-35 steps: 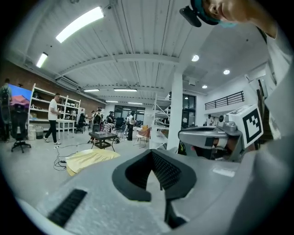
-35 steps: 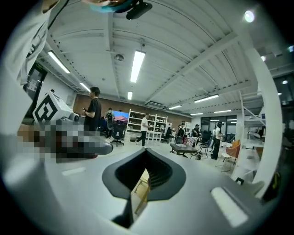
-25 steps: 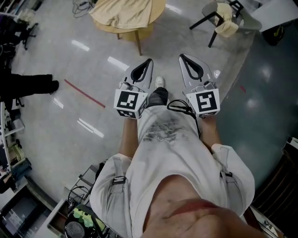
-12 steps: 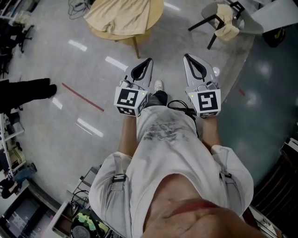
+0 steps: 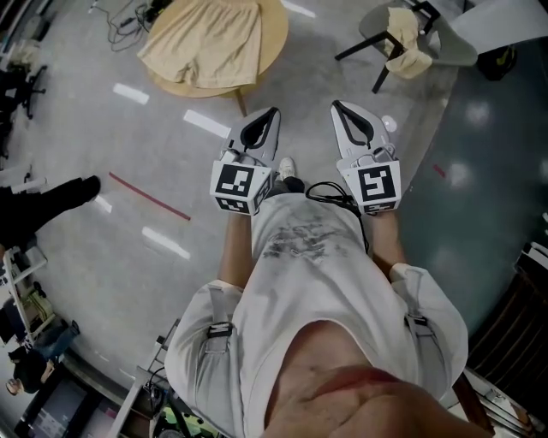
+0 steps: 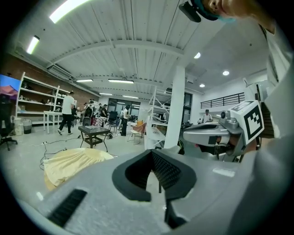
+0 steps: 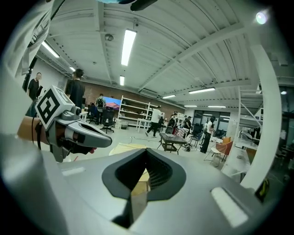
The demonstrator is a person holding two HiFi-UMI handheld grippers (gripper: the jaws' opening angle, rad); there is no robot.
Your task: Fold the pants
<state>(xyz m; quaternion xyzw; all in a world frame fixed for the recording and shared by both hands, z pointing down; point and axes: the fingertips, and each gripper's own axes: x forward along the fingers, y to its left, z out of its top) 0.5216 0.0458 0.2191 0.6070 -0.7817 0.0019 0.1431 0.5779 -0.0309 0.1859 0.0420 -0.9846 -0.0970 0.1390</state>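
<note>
Nearest to me, the left tool [image 5: 272, 114] and the right tool [image 5: 339, 108] sit side by side at mid-frame in front of my waist. Each has its jaws pressed together on nothing, and both point up the frame. A black cable [image 5: 330, 195] loops at my waist just below the right tool, and I judge a wide reach could catch it and jerk that hand. Beyond my foot [image 5: 287, 166] lies bare floor [image 5: 445, 214], with loose wires [image 5: 120, 15] at the top left beside the work, which are a trip risk if I step in carelessly. The pants [image 5: 205, 38], pale tan, are spread unfolded on the round tabletop [image 5: 276, 34] in the upper left, well apart from both tools. If I arrive with the jaws closed, I would only poke and bunch the cloth. The fabric reaches the rim on the left side, so a one-sided pull could drag it off onto the floor. Farthest, at the upper right, a chair [image 5: 377, 43] carries a similar pale cloth [image 5: 409, 47] that I could mistake for the target.
</note>
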